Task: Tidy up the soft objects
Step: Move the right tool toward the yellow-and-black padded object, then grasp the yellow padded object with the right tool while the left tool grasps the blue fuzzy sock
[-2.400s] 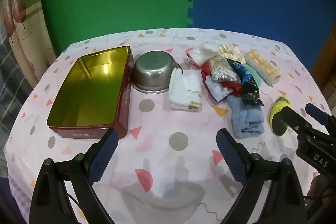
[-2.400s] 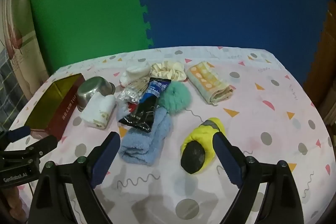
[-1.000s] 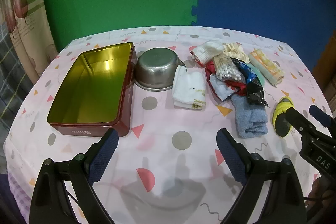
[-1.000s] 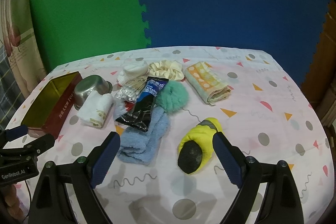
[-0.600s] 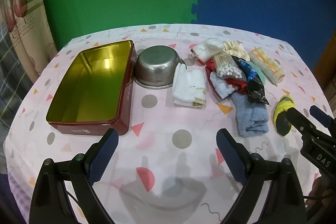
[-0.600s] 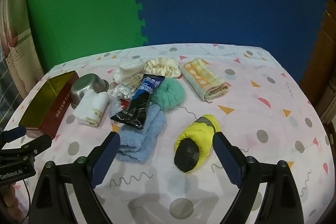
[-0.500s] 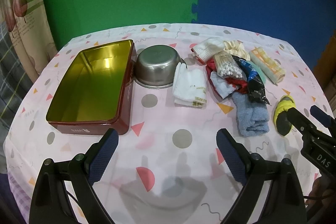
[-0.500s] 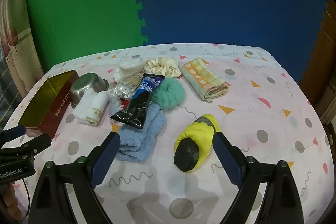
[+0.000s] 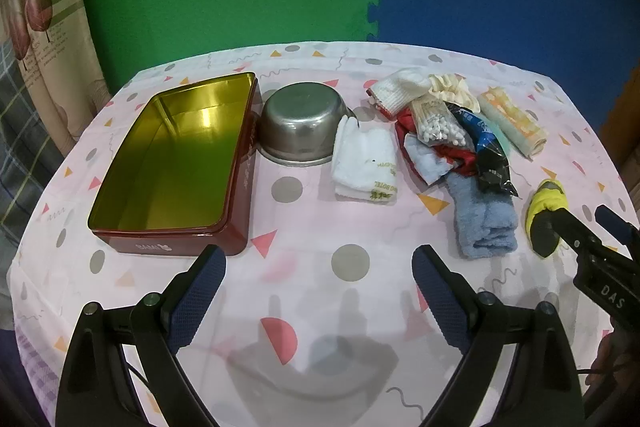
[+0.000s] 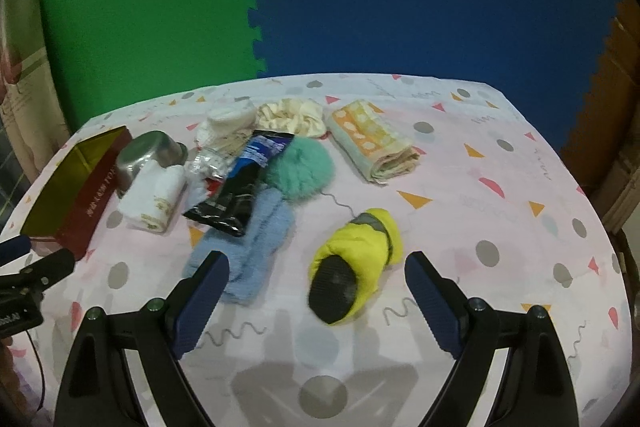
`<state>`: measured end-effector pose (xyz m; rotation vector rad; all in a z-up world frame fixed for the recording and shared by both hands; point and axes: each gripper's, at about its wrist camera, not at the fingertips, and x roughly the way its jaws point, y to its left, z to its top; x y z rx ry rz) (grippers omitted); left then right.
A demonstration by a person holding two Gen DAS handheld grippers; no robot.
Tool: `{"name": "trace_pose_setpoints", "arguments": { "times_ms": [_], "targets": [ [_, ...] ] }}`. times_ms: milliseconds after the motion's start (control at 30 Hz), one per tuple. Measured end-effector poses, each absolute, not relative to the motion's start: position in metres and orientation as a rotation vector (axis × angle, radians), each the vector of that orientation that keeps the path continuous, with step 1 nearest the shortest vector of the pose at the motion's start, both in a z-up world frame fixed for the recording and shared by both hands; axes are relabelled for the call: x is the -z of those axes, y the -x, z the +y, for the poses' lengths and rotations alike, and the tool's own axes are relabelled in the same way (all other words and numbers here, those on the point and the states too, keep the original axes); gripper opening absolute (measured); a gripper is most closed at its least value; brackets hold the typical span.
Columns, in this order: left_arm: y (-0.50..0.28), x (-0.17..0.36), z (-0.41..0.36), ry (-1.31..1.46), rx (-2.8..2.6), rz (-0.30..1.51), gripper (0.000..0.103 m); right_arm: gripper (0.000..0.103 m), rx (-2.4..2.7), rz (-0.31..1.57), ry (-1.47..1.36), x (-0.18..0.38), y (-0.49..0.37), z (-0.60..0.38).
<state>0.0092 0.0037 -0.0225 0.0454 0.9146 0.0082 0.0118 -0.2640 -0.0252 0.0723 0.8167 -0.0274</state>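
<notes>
A pile of soft things lies on the pink tablecloth: a yellow shoe with a black sole (image 10: 356, 263), a blue fluffy sock (image 10: 248, 247), a green pompom (image 10: 300, 167), a rolled orange-dotted towel (image 10: 372, 143), a cream scrunchie (image 10: 292, 117), a white sock (image 9: 400, 89) and a folded white towel (image 9: 366, 163). An open red tin with a gold inside (image 9: 176, 163) stands at the left. My right gripper (image 10: 316, 295) is open, just before the yellow shoe. My left gripper (image 9: 316, 291) is open and empty over bare cloth, right of the tin's near corner.
An upturned steel bowl (image 9: 300, 131) sits between the tin and the white towel. A black-blue packet (image 10: 244, 179) and a bag of cotton swabs (image 9: 438, 127) lie in the pile. Green and blue foam mats stand behind the table. The right gripper also shows in the left wrist view (image 9: 592, 239).
My right gripper has moved a little closer to the yellow shoe. My left gripper has barely shifted. Both stay open.
</notes>
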Motion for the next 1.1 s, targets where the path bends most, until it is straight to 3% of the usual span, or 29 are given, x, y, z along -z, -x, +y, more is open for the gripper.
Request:
{"name": "trace_pose_setpoints", "arguments": {
  "times_ms": [667,933,1100],
  "targets": [
    [-0.016,0.036,-0.010,-0.088,0.032,0.931,0.093,0.091,0.114,0.937,-0.016,0.071,-0.063,-0.281],
    [-0.023,0.045,-0.031,-0.104,0.110,0.950,0.093,0.056,0.070,0.948,-0.037,0.084,-0.072,-0.287],
    [-0.026,0.047,-0.050,-0.116,0.195,0.961,0.093,0.047,0.056,0.927,-0.035,0.085,-0.071,-0.293]
  ]
}}
